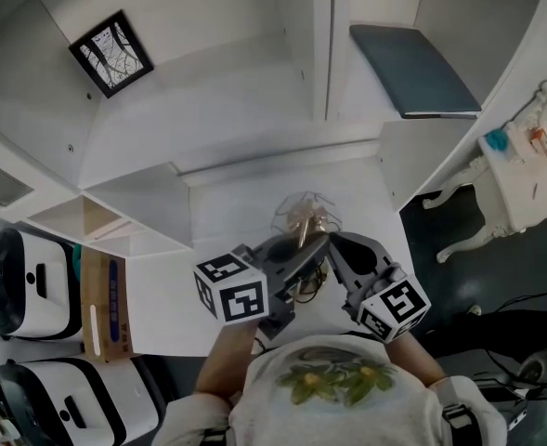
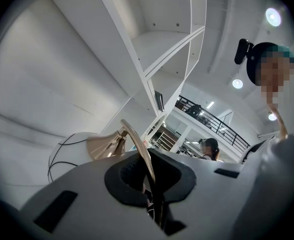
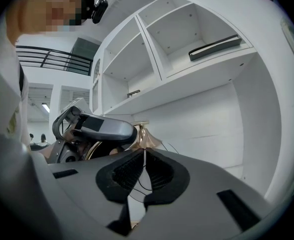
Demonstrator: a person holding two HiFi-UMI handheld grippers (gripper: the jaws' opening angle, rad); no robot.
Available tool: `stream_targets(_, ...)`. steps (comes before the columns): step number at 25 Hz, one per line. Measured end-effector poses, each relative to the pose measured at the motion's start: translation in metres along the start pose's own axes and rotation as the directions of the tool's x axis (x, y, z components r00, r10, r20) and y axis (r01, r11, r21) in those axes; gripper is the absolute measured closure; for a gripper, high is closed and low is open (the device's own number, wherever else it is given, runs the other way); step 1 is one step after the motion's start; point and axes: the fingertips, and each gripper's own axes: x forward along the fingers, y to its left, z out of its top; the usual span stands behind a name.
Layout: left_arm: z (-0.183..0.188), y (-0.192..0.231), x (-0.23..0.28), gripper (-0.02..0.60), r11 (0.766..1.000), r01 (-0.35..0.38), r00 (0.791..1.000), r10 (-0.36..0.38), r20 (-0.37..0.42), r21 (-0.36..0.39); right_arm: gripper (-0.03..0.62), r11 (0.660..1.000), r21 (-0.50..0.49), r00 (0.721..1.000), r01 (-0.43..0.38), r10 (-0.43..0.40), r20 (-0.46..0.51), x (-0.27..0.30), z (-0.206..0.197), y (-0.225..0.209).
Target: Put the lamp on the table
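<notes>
The lamp (image 1: pixel 305 219) has a brass cone and a thin black wire cage, and it hangs over the white table (image 1: pixel 227 216) just in front of me. My left gripper (image 1: pixel 312 251) is shut on its curved brass arm (image 2: pixel 137 143), which runs up between the pads beside the cone (image 2: pixel 104 145). From the right, my right gripper (image 1: pixel 334 243) meets the lamp, its jaws shut on a thin wire below the cone (image 3: pixel 146 138). In the right gripper view (image 3: pixel 144 170) the left gripper (image 3: pixel 94 128) shows close by. The lamp's base is hidden.
White shelving rises behind the table, with a framed picture (image 1: pixel 112 52) at the left and a dark flat pad (image 1: pixel 412 68) on the right shelf. A small white side table (image 1: pixel 524 179) stands at the right. A cardboard box (image 1: pixel 101 295) and white appliances (image 1: pixel 22 282) sit at the left.
</notes>
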Motion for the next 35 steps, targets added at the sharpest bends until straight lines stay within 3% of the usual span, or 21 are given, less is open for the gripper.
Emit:
stream_targets(19, 0.004, 0.012, 0.000, 0.554, 1.000, 0.009, 1.000, -0.009, 0.024, -0.024, 0.559, 1.000, 0.019, 1.000, -0.013, 0.013, 0.003, 0.009, -0.003, -0.005)
stream_targets(35, 0.005, 0.012, -0.002, 0.552, 1.000, 0.013, 0.999, -0.014, 0.033, 0.017, 0.559, 0.999, 0.018, 0.999, -0.032, 0.032, 0.003, 0.010, -0.003, -0.004)
